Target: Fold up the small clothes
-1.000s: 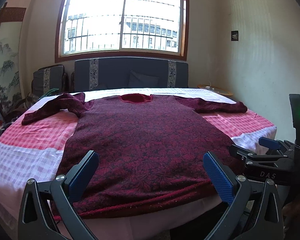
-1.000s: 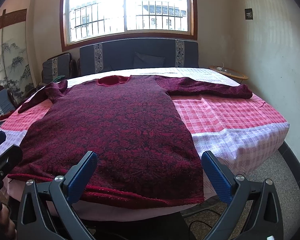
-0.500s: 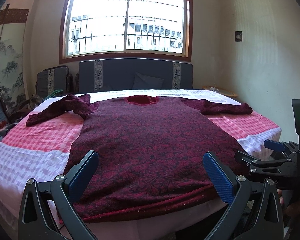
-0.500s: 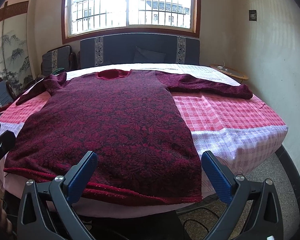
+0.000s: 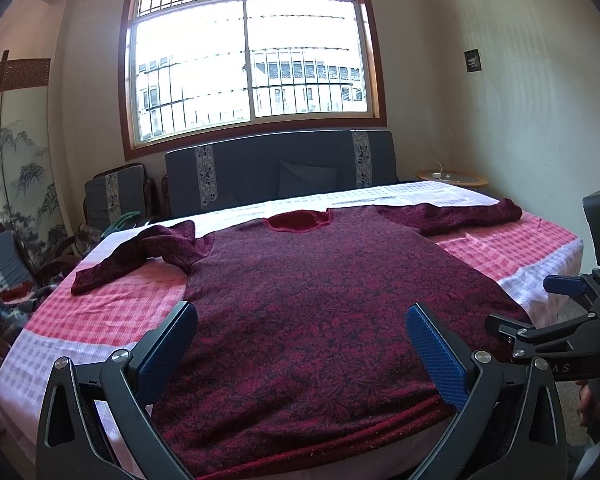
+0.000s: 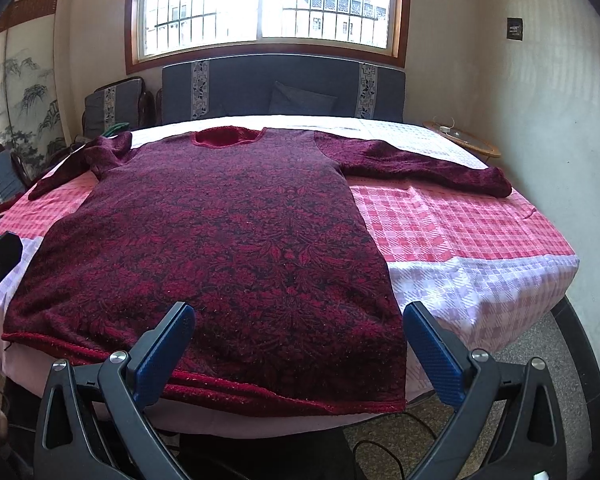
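A dark red patterned sweater [image 5: 320, 312] lies flat, face up, on the bed, its hem at the near edge and neck far; it also shows in the right wrist view [image 6: 228, 240]. Its left sleeve [image 5: 140, 252] is bunched and folded, its right sleeve [image 6: 416, 164] lies stretched out to the right. My left gripper [image 5: 300, 344] is open and empty above the hem's middle. My right gripper [image 6: 296, 340] is open and empty above the hem's right part. The right gripper also shows at the right edge of the left wrist view [image 5: 556, 308].
The bed has a pink and white checked sheet [image 6: 460, 236]. A dark sofa [image 5: 280, 176] stands behind it under the window. A small round table [image 6: 464, 140] stands at the far right. Chairs with clutter [image 5: 4, 280] stand left. Cables [image 6: 384, 448] lie on the floor.
Both grippers have risen and tilted a little, so the sweater sits lower in view. Both stay open. The sweater has not moved.
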{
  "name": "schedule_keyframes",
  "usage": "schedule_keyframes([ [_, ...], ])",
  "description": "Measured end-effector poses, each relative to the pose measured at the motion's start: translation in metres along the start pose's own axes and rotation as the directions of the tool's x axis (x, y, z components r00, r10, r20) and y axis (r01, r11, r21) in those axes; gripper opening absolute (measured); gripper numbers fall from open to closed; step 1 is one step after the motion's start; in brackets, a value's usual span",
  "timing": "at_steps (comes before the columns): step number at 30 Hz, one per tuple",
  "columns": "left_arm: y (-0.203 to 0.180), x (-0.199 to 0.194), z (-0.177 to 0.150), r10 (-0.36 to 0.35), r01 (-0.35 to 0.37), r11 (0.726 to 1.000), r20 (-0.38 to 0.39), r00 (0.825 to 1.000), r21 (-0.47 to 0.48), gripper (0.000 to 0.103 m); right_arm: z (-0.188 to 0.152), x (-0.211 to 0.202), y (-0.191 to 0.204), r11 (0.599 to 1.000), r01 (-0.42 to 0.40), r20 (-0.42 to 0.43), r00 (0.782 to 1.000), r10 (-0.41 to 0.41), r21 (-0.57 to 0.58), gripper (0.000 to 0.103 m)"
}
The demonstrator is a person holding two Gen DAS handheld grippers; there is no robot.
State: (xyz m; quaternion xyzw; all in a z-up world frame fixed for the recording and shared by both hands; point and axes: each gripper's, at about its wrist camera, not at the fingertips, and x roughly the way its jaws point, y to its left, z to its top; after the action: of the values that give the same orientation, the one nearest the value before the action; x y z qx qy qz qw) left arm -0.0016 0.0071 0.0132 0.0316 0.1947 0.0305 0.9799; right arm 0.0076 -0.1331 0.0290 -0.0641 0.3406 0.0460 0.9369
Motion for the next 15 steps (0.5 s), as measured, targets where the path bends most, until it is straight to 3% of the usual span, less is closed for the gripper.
schedule_keyframes([
  [15,0.009,0.036,0.036,0.041,-0.041,0.999,-0.005,0.999,0.015,0.103,0.037,0.029,0.000,0.999,-0.012,-0.046,0.999,0.010,-0.045,0.099],
])
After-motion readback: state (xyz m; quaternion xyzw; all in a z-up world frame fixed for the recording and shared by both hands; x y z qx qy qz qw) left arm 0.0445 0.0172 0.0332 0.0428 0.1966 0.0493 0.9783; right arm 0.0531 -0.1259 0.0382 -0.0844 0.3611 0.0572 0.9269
